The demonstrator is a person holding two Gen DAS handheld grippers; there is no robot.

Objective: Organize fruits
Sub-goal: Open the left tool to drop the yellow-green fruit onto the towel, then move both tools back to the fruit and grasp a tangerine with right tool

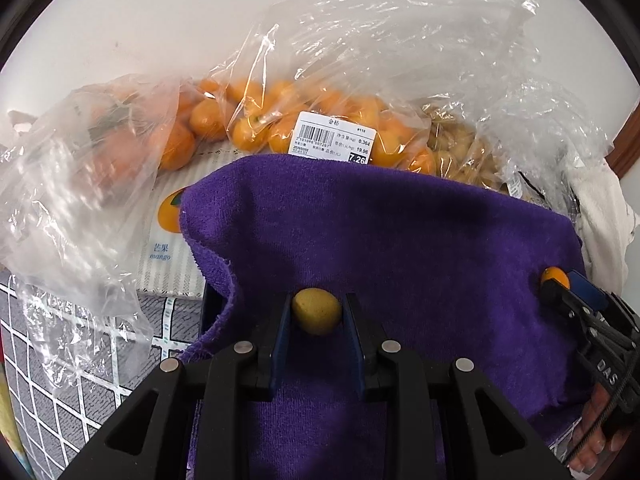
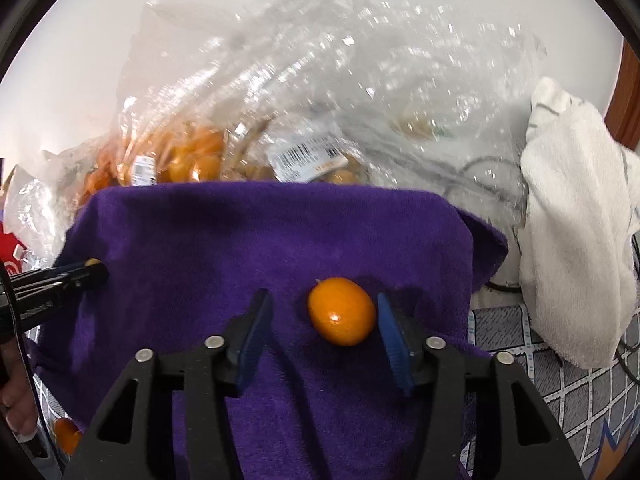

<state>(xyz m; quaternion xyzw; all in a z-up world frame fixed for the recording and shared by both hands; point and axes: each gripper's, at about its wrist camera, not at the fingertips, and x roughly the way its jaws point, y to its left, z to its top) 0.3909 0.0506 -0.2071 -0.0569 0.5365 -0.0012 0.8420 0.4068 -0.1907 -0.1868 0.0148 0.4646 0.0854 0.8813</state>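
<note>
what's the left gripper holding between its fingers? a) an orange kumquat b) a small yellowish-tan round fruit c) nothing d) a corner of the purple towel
b: the left gripper is shut on a small yellowish-tan round fruit over the purple towel.

Purple towel (image 1: 400, 232), orange kumquat (image 2: 341, 311), yellow-green fruit (image 1: 316, 310), grey white-lattice mat (image 1: 60, 396), white cloth (image 2: 576, 240)

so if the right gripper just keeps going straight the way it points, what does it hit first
Probably the orange kumquat, which lies on the purple towel between the open jaws of the right gripper, nearer the right-hand one. Beyond it comes more towel, then the clear fruit bags; depth is hard to judge.
</note>
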